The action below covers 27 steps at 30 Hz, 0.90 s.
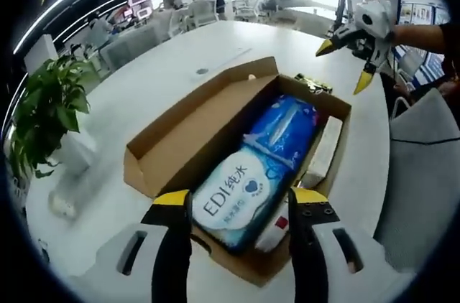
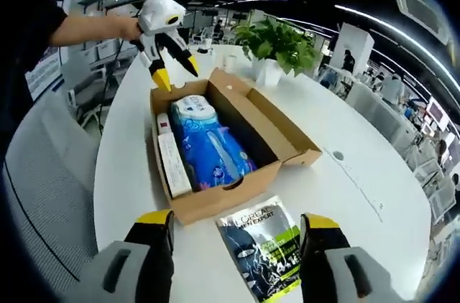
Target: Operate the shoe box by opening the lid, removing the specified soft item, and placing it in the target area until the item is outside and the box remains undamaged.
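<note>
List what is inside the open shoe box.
Inside the shoe box lies a blue wet-wipes pack and, beside it along one wall, a long white box with a red mark. Whatever lies under the pack is covered. The left tool hovers at the pack's end.

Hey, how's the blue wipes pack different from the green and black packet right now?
The blue wipes pack lies inside the open cardboard box; the green and black packet lies outside it on the white table. The wipes pack is plump and longer; the packet is flat and smaller. The left gripper has its jaws open around the wipes pack's end; the right gripper has its jaws open either side of the packet. Both are soft packs.
</note>
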Available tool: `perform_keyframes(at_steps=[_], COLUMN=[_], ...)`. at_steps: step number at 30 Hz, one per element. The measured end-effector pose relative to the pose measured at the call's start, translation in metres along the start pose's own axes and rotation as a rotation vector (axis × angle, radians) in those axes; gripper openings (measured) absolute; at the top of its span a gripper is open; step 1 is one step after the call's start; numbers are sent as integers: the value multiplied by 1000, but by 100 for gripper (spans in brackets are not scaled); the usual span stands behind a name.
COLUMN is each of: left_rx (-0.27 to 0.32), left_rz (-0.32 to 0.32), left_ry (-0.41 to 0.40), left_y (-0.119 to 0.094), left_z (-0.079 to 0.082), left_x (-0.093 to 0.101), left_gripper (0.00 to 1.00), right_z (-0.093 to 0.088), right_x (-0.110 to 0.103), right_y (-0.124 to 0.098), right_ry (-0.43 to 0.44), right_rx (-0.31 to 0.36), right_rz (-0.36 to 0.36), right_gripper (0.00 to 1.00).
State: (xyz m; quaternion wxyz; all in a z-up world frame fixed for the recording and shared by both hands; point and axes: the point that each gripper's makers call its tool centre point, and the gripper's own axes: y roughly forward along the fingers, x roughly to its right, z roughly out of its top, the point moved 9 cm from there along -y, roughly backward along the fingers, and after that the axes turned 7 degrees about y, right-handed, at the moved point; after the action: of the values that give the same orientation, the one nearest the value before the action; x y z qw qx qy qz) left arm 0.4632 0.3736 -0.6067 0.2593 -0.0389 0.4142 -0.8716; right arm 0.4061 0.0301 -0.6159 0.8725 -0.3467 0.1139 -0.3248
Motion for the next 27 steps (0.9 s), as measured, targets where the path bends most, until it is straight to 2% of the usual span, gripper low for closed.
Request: perform_keyframes(at_steps=[4,8,17,27], left_rx=[-26,-42,-77,-119], left_rz=[-10,-18,-55,-81], left_ry=[20,39,88,132], left_y=[2,5,9,15], left_z=[-1,-1,-4,-8], left_x=[-2,-3,-4,-8], left_gripper=[55,56,59,59], right_z=[13,23,48,62], right_x=[2,0,-9,-21], right_y=[-1,0,11,30], right_ry=[29,32,-13,-55], right_rx=[32,34,55,53], right_rz=[9,17,50,88], right_gripper=[71,74,76,76])
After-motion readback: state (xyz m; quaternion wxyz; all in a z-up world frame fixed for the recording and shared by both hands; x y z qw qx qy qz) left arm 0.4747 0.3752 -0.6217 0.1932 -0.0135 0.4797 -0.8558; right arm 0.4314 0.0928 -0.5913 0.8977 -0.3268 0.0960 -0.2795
